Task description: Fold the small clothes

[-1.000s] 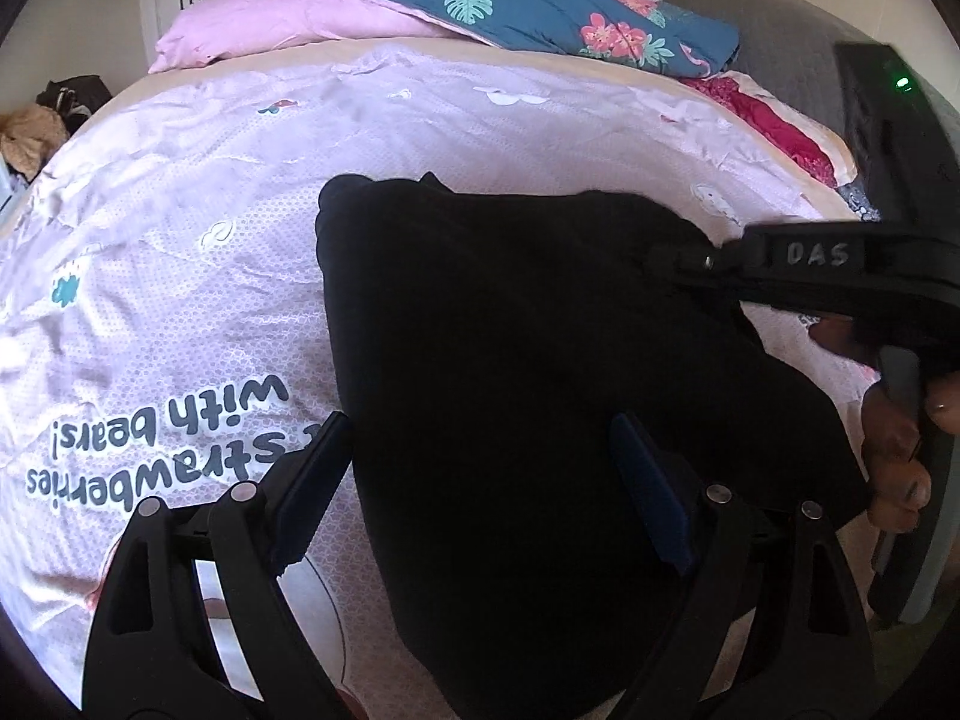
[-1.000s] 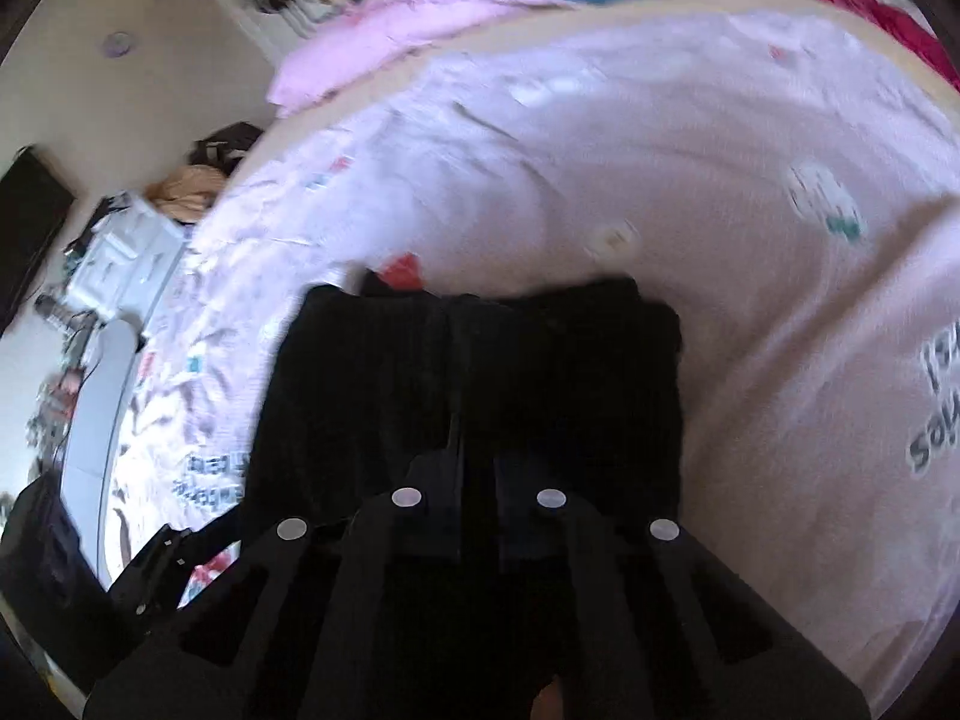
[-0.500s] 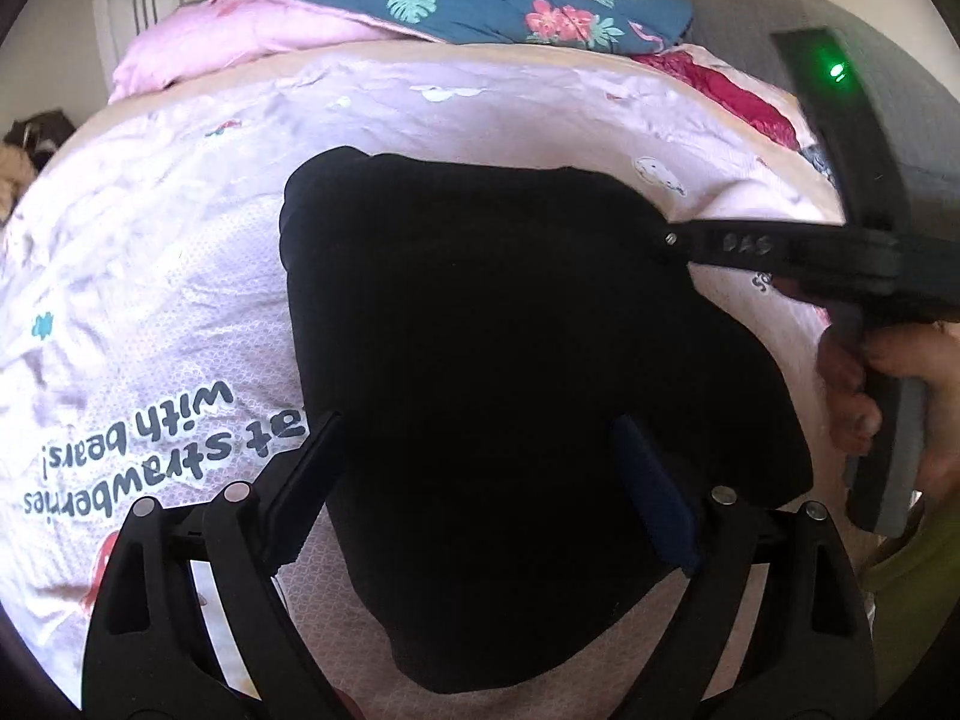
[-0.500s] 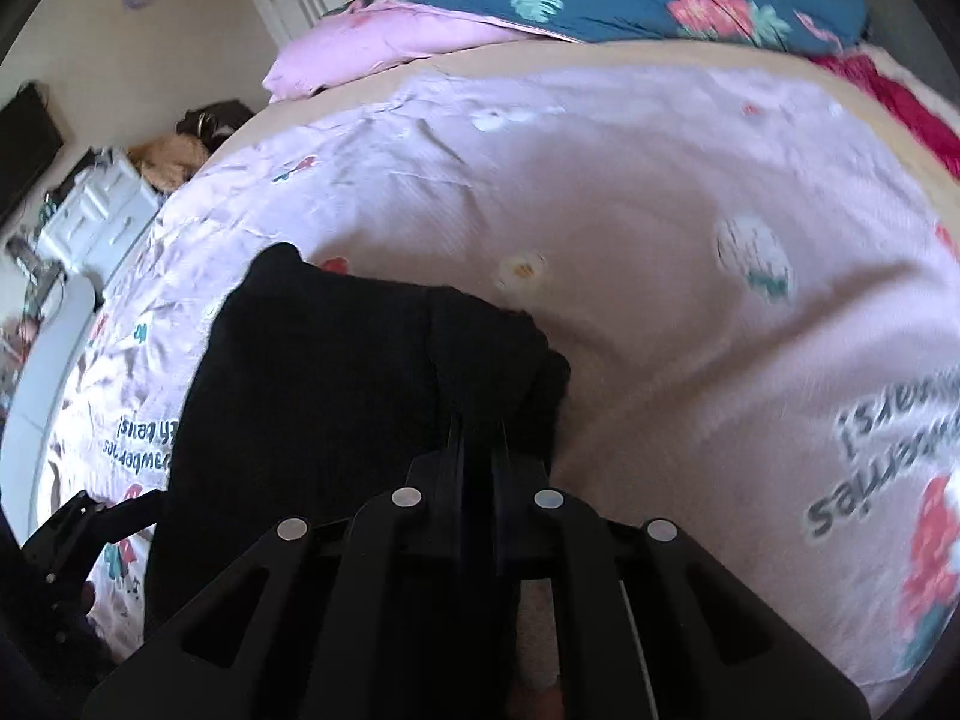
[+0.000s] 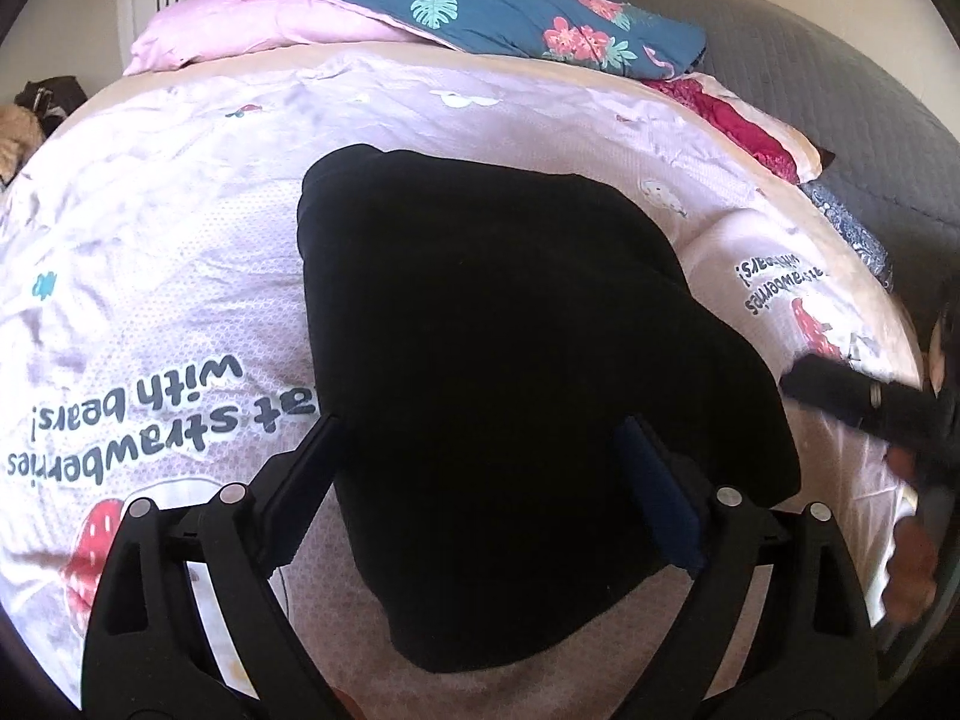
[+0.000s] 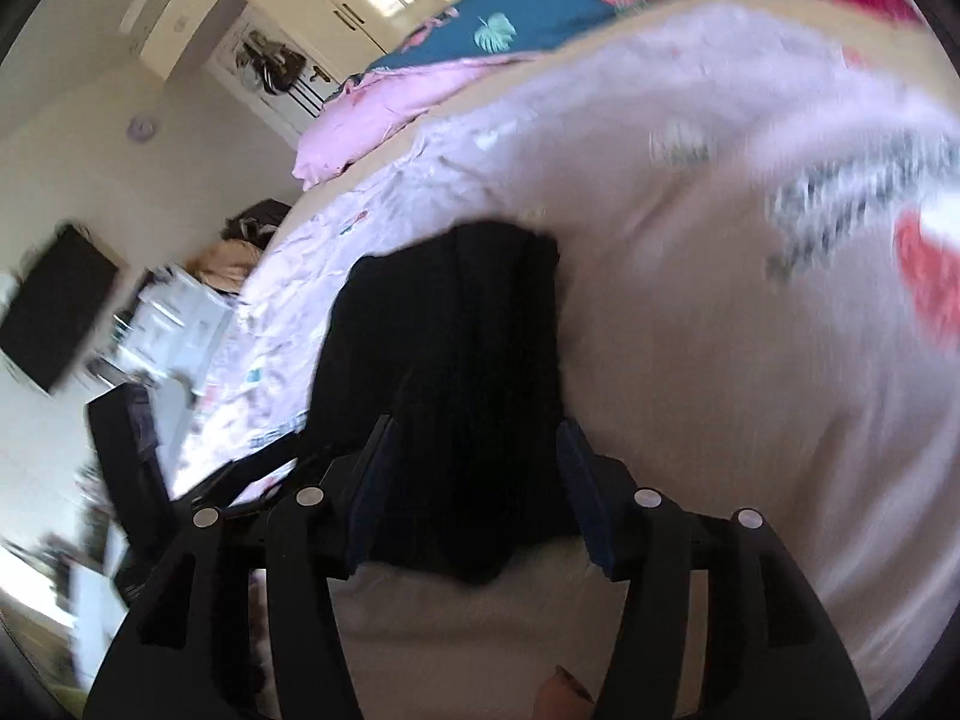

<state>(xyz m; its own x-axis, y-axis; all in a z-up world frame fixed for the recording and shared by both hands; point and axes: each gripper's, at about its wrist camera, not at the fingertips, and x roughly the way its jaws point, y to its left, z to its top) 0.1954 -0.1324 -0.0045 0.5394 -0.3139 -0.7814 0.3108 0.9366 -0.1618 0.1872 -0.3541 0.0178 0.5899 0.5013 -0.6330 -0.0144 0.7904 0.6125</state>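
We have the black garment (image 5: 516, 372) lying folded on the pink bedspread (image 5: 156, 276), both the left gripper (image 5: 480, 468) and right gripper (image 6: 474, 468) spread wide and holding nothing — next, we judge, comes another fold or smoothing.

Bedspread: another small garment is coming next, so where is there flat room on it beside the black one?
The pink bedspread lies bare left of the black garment, up to the pink pillow. A second bare band runs between garment and blue floral pillow. The right side is crowded: the right tool and red cloth.
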